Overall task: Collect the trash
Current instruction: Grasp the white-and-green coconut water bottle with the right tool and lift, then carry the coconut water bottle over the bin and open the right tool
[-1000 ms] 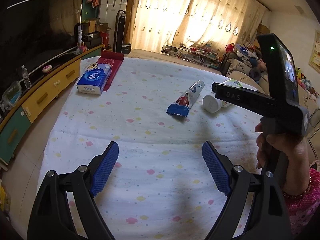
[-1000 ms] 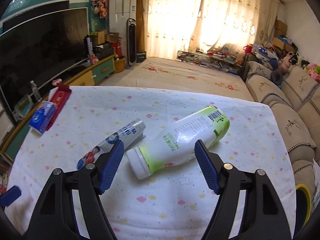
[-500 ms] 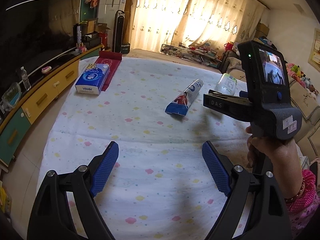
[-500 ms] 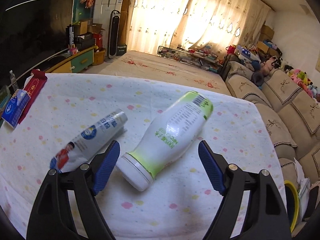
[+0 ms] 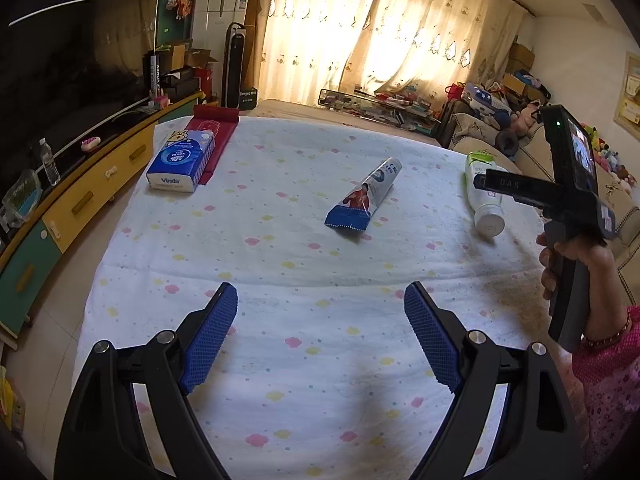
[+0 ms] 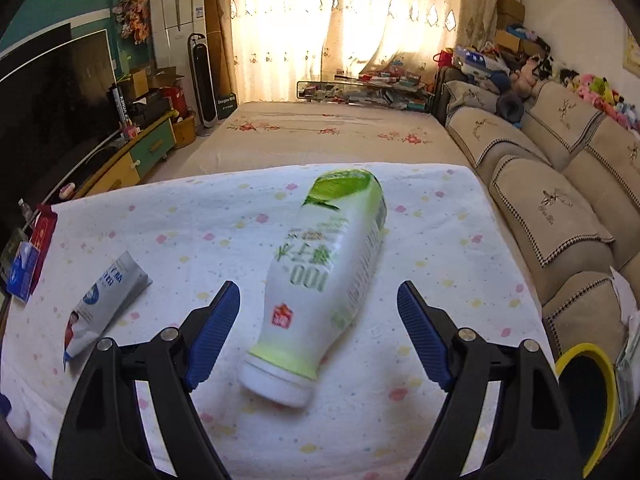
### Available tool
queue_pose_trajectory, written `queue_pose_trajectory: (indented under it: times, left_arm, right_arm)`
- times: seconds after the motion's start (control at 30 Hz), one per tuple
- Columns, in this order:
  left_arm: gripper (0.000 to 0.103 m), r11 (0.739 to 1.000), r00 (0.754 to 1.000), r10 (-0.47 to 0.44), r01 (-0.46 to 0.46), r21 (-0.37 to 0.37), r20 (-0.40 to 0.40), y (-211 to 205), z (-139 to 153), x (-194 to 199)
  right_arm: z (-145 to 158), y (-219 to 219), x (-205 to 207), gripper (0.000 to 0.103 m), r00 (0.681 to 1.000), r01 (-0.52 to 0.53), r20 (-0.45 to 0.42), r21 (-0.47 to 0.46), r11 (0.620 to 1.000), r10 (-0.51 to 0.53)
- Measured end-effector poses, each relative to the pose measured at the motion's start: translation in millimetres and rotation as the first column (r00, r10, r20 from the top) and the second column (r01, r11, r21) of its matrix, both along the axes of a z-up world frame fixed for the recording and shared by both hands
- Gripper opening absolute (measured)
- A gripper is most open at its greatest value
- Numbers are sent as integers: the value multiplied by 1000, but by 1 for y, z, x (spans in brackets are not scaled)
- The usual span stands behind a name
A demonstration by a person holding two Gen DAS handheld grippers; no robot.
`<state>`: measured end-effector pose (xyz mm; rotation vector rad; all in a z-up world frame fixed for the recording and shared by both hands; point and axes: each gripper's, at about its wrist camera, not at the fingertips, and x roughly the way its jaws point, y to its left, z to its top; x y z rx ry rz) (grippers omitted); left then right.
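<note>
A white-and-green plastic bottle point(image 6: 320, 276) lies on its side on the cloth-covered table point(image 5: 280, 248), cap end toward the right wrist camera. My right gripper point(image 6: 318, 292) is open and straddles the bottle's lower half. Its blue pads stand clear of the bottle on both sides. In the left wrist view the same bottle point(image 5: 482, 200) lies at the table's right side, partly behind the right gripper's body, which a hand point(image 5: 568, 256) holds. A squeezed blue-and-white tube point(image 5: 364, 198) lies mid-table. My left gripper point(image 5: 321, 292) hangs open over bare cloth, with nothing between its fingers.
A blue tissue pack point(image 5: 182, 164) and a red packet point(image 5: 216, 124) lie at the table's far left. A dark bin with a yellow rim point(image 6: 586, 347) stands just off the table's right edge, beside a beige sofa point(image 6: 552, 208). A TV cabinet point(image 5: 80, 200) runs along the left.
My right gripper has moved right and its jaws have widened a little. The bottle has swung round and now lies lengthwise between them. The left gripper has not moved.
</note>
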<state>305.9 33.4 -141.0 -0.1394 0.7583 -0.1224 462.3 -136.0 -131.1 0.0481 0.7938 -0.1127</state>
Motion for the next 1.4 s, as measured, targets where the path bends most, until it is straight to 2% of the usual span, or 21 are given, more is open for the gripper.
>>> queue_pose_trajectory:
  times: [0.13,0.27,0.43,0.53,0.57,0.63,0.7,0.93,1.2,1.4]
  left_arm:
    - [84,1000,1000,-4,4,1,-7,0,-2,2]
    - [84,1000,1000,-8,8,2,-11,-2,-2,3]
    - [84,1000,1000,-15,15,6,-13,-3,-2,3]
    - [84,1000,1000,-21,22,12,-14,-4,-3,4]
    - [84,1000,1000,-23,23,16,-14,-5,-3,4]
    - [84,999,1000,-25,26,21,-14,-6,-3,4]
    - [84,999,1000,-25,25,21,-15,-6,-3,4]
    - [84,999,999,-35,35,17,-9,-7,-3,5]
    - [84,999,999,-48,48,24,0,-10,-2,3]
    - [84,997,998,-66,65,28,17,-14,0,0]
  right_arm:
    - [3,-5,29,79,998,10,-55,36,999,-8]
    - [-1,-12,55,78,989,39,-148,55,998,-30]
    - [-9,-26,66,78,971,59,-233,65,996,-43]
    - [-11,-32,65,68,966,49,-256,79,996,-28]
    - [-11,-33,65,61,964,41,-265,94,995,-15]
    - [-10,-33,64,59,962,28,-272,102,994,0]
    - [-7,-33,61,53,964,16,-265,128,992,19]
    - [25,-42,26,50,979,-41,-186,196,980,78]
    - [66,-70,-47,48,991,-109,-51,243,964,124]
    - [74,-90,-94,48,991,-129,-8,261,957,136]
